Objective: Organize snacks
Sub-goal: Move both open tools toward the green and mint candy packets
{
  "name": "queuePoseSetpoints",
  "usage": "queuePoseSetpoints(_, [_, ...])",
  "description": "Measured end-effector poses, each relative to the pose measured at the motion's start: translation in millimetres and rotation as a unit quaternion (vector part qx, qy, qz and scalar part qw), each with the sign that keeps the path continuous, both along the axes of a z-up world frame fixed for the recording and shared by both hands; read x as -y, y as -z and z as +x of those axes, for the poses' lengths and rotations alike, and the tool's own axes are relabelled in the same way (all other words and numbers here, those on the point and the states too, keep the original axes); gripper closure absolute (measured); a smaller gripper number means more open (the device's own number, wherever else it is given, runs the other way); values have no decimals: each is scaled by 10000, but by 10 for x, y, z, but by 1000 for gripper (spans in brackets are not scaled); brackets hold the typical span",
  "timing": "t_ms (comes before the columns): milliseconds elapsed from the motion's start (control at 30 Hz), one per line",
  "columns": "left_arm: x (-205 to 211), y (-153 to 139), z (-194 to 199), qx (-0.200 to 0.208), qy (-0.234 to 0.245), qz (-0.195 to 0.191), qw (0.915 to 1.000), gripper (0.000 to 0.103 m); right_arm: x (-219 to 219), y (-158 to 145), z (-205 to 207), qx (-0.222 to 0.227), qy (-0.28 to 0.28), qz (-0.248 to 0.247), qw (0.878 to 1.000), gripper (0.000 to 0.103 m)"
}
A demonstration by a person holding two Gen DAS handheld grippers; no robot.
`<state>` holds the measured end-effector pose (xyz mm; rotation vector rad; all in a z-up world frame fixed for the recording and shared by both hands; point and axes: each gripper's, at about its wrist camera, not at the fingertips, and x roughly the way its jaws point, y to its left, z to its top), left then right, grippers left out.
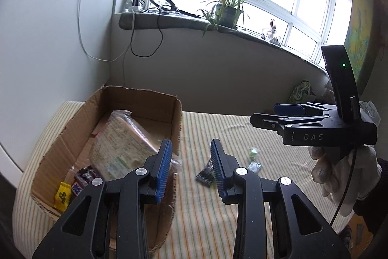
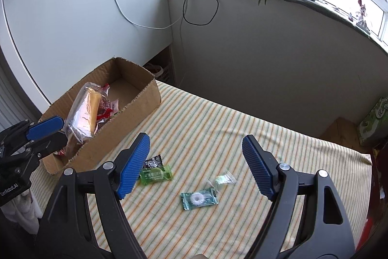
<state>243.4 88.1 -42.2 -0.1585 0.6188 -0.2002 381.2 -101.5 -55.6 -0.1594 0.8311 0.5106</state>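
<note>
1. Box (image 2: 101, 118) sits at the left of the striped surface (image 2: 242, 137), top open. Inside: a large clear-wrapped pack (image 1: 121, 137) leaning lengthwise, a yellow packet (image 1: 62, 196) and dark bars (image 1: 83, 177) at the near end.
2. Loose on the surface, well apart from the box: green candy (image 2: 156, 175), black-and-white wrapper (image 2: 153, 161) touching its upper edge, teal ring candy (image 2: 199, 198), small clear packet (image 2: 224, 179).
3. Left gripper (image 1: 191, 162) hangs over the box's right wall; fingers (image 1: 165, 169) partly parted, nothing gripped.
4. Right gripper (image 2: 194, 166) hangs above the loose candies; fingers (image 2: 258, 168) spread wide, empty.
5. A gloved hand (image 1: 339, 176) carries the right gripper.
</note>
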Motion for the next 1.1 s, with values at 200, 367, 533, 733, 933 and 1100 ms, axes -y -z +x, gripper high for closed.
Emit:
queuePoseSetpoints(200, [263,100,90,-183,321,83,9993,71,213,194,38,-221,116,17,9997,22])
queuePoseSetpoints(367, [486,217,176,-392,621,174,9971,71,346,394,143,-582,255,82,9979,22])
queuePoseSetpoints(533, [655,355,319,-630,816,254,9944,71,488,621,281,-1305,336,523,9895,35])
queuePoseSetpoints(733, [745,526,495,-923,906,269,9912,71,545,811,338,-1811,350,818,9794,50])
queuePoseSetpoints(933, [765,586,608,-1067,850,289,9902,71,513,846,353,-1808,358,838,9793,50])
queuePoseSetpoints(1100, [757,629,683,-1116,767,399,9900,71,452,839,390,-1750,331,742,9812,50])
